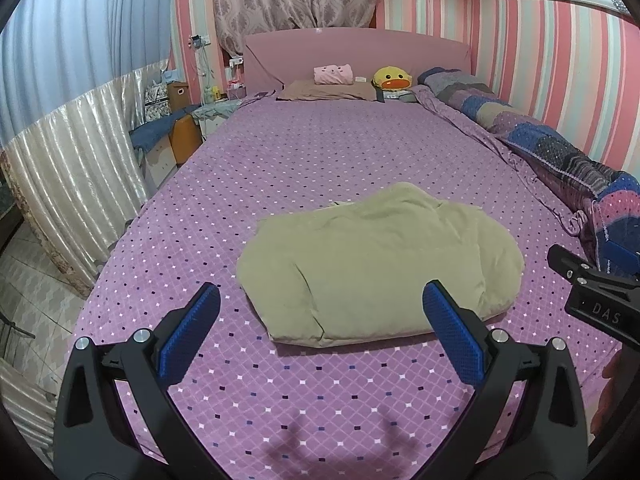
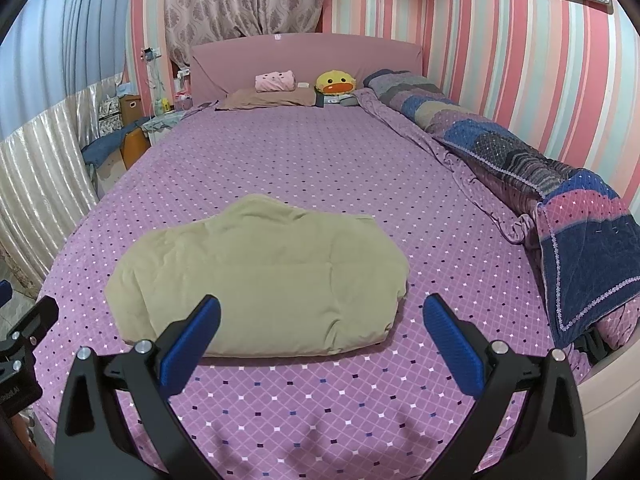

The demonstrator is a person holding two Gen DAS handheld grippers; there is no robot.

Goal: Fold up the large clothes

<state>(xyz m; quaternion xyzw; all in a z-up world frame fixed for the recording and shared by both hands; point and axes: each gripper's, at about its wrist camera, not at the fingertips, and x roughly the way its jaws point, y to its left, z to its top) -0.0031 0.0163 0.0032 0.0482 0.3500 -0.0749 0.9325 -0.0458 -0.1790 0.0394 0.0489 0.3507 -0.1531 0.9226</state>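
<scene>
A khaki-green garment (image 1: 376, 268) lies folded into a thick bundle on the purple dotted bed cover (image 1: 280, 160); it also shows in the right wrist view (image 2: 260, 280). My left gripper (image 1: 320, 300) is open and empty, held above the bundle's near edge. My right gripper (image 2: 320, 312) is open and empty, above the bundle's near right corner. The right gripper's black body (image 1: 592, 292) shows at the right edge of the left wrist view. The left gripper's body (image 2: 20, 344) shows at the left edge of the right wrist view.
A rolled patchwork quilt (image 2: 520, 168) runs along the bed's right side by the striped wall. Pillows, a pink roll (image 1: 333, 74) and a yellow duck toy (image 1: 392, 79) sit at the headboard. Bedside furniture (image 1: 176, 136) and a curtain stand left of the bed.
</scene>
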